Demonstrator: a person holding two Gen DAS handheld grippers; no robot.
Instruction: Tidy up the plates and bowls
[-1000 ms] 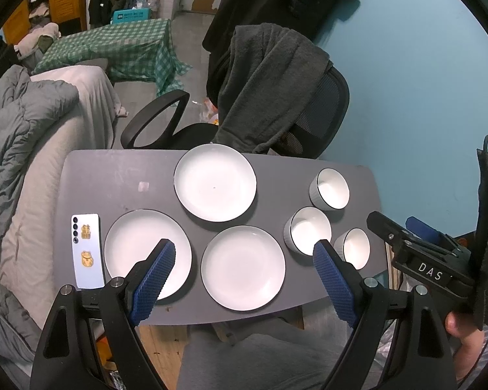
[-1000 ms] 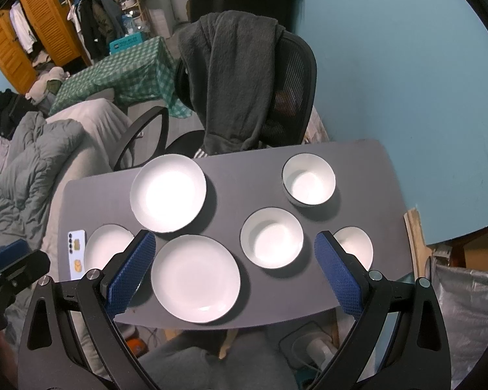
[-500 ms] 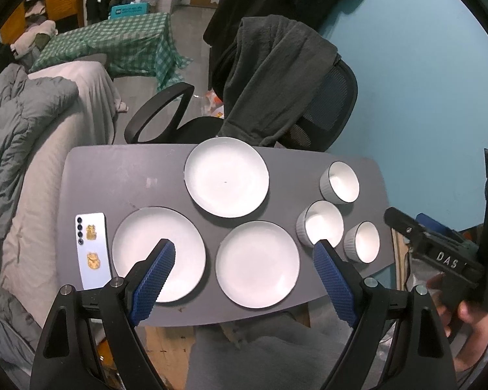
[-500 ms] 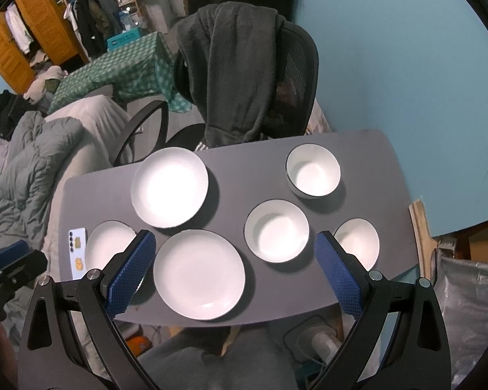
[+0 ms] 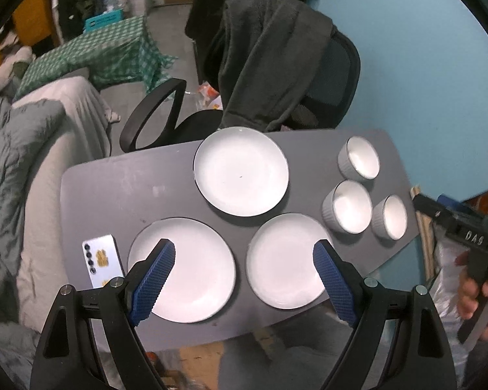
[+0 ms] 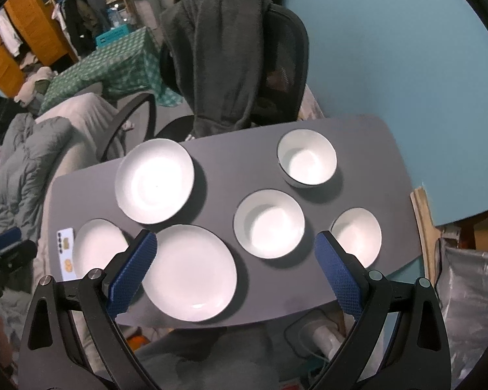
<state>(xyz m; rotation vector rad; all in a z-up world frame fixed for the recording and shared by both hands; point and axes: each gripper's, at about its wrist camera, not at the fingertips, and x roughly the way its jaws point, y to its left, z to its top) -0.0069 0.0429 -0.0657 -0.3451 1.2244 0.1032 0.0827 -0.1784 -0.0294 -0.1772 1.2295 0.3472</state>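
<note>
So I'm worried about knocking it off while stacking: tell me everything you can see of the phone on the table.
The phone lies flat, back up, near the left edge of the grey table, just left of the near-left plate and not visibly touching it. Its back is white, seemingly glossy, with a column of dark camera lenses along one long edge and gold-coloured marks in the middle and at the near end. The left gripper's frame hides its near end. Nothing rests on it.

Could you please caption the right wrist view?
Open right gripper above three plates and three bowls on a grey table.
</note>
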